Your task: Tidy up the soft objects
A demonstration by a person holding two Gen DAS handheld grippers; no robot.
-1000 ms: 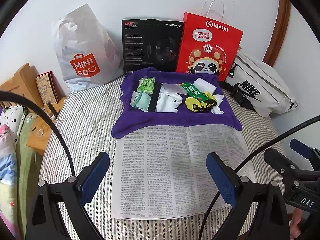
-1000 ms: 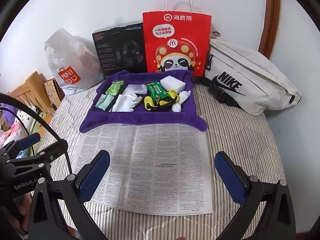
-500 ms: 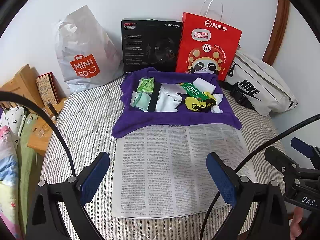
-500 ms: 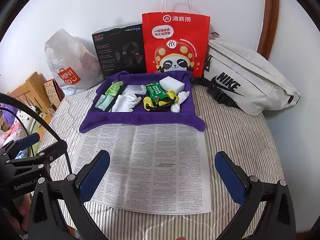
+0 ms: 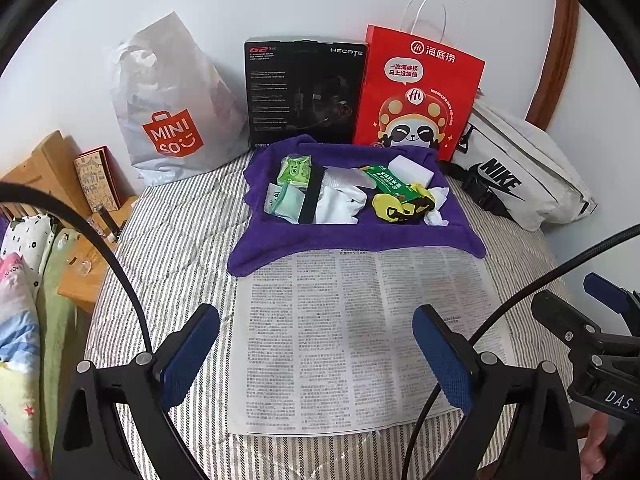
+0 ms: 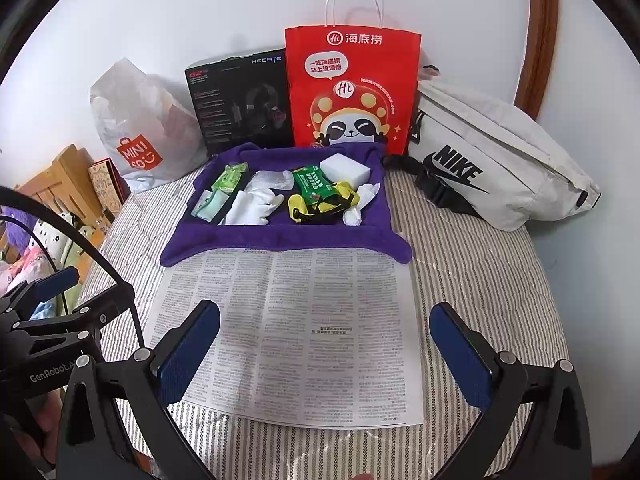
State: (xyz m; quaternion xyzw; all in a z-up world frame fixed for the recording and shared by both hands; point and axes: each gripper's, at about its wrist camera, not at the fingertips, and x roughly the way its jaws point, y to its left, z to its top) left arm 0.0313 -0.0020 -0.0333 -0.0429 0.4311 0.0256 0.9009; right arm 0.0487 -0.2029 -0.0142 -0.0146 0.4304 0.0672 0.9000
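Almost nothing has moved since the earlier frames: both views only drift a little, and the items stay as they were. Left gripper (image 5: 316, 350) and right gripper (image 6: 324, 350) hover above the newspaper (image 6: 296, 332) with jaws wide apart, holding nothing. All the soft items lie heaped on the purple cloth (image 6: 280, 236) at the far end: green pack (image 6: 230, 176), white gloves (image 6: 252, 206), yellow strap (image 6: 320, 202), white sponge (image 6: 346, 168). The newspaper carries nothing. Such a heap fits items waiting to be laid out, or items already gathered; the pictures do not settle which. The green sachet (image 6: 314, 184) has its long axis running away from the grippers, slightly to the left.
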